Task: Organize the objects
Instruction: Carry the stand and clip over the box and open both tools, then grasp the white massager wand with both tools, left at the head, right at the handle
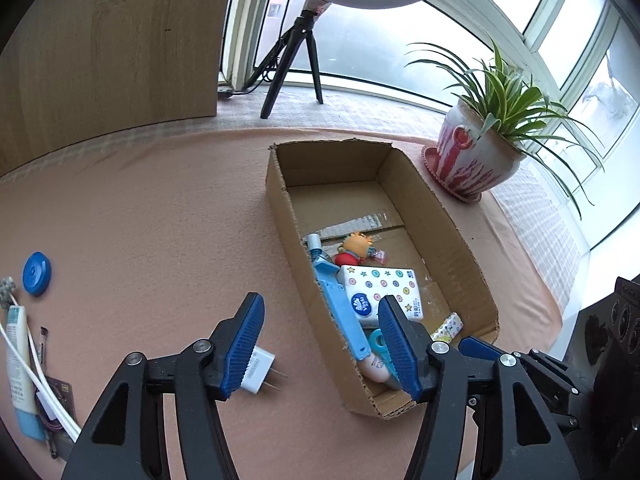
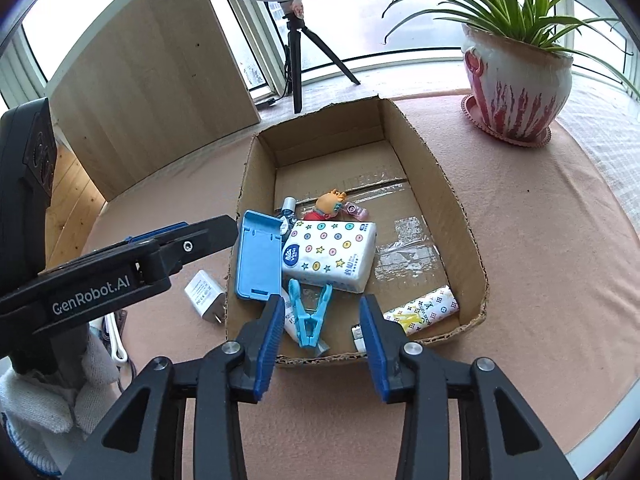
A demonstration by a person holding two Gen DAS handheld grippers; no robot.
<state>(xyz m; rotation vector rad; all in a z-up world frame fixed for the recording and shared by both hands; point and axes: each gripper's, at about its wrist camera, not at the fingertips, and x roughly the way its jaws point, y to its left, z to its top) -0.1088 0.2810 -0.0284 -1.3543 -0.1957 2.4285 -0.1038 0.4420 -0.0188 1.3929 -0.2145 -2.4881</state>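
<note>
An open cardboard box (image 1: 280, 208) (image 2: 452, 196) lies on the pink cloth. Inside are a spotted tissue pack (image 2: 332, 256), a light blue flat stand (image 2: 258, 256), a blue clothes peg (image 2: 308, 316), a patterned tube (image 2: 424, 308), a small doll (image 2: 330, 204) and a few smaller items. My right gripper (image 2: 320, 328) hangs open above the box's near end, over the peg, with nothing between its pads. My left gripper (image 1: 320, 344) is open over the box's left wall. A white charger plug (image 1: 260, 372) (image 2: 204, 290) lies on the cloth just outside that wall.
At the far left lie a blue round disc (image 1: 37, 273), a white and blue tube (image 1: 20, 368) and a white cable (image 1: 36, 376). A potted plant (image 1: 476, 156) stands right of the box. A ring light tripod (image 1: 296, 60) and a wooden panel (image 1: 112, 52) stand behind.
</note>
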